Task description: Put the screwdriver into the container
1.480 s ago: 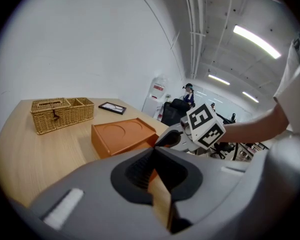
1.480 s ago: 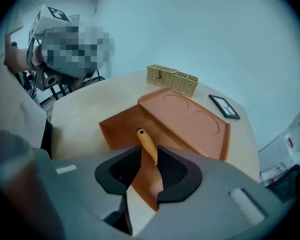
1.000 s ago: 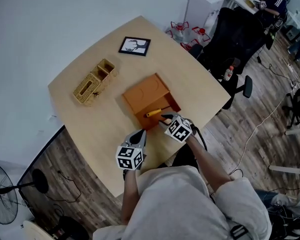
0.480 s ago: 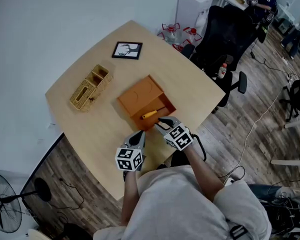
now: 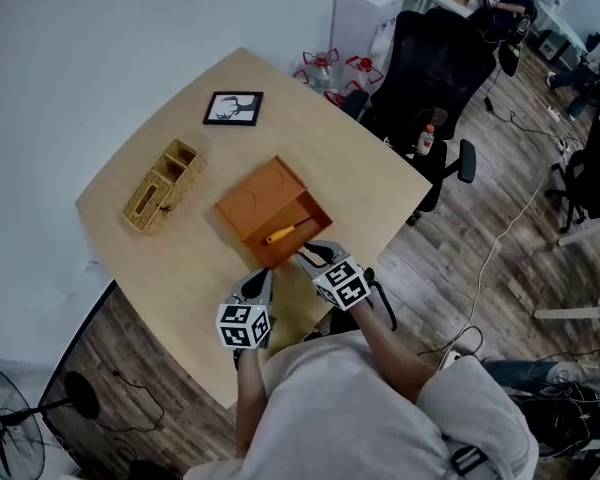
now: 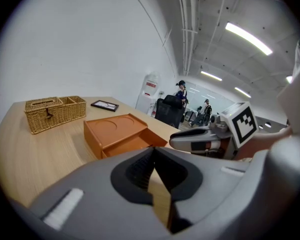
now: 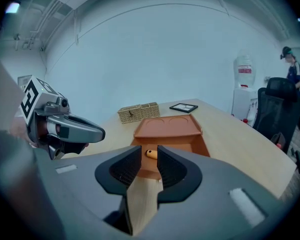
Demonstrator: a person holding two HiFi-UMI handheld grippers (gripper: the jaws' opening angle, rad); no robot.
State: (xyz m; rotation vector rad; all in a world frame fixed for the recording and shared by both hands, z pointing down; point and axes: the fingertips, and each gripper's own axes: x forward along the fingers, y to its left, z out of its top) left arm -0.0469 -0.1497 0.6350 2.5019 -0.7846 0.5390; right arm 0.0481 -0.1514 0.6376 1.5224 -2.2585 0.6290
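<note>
An orange box-shaped container point(image 5: 263, 201) stands on the wooden table point(image 5: 180, 258) with its drawer pulled out toward me. The screwdriver point(image 5: 280, 233), with a yellow-orange handle, lies inside that drawer; its handle point(image 7: 151, 154) shows beyond the jaws in the right gripper view. My right gripper point(image 5: 312, 258) sits just short of the drawer's front, open, with nothing between its jaws. My left gripper point(image 5: 262, 280) hovers left of it over bare table, shut and empty. In the left gripper view the container point(image 6: 117, 134) stands ahead, with the right gripper point(image 6: 177, 141) beside it.
A wicker basket point(image 5: 160, 186) stands at the table's left and a small framed picture point(image 5: 233, 108) at its far corner. A black office chair point(image 5: 430, 78) is beyond the table's right edge. Wooden floor surrounds the table.
My right gripper has drawn back a little from the drawer toward me. The screwdriver stays lying in the drawer. The left gripper has barely moved.
</note>
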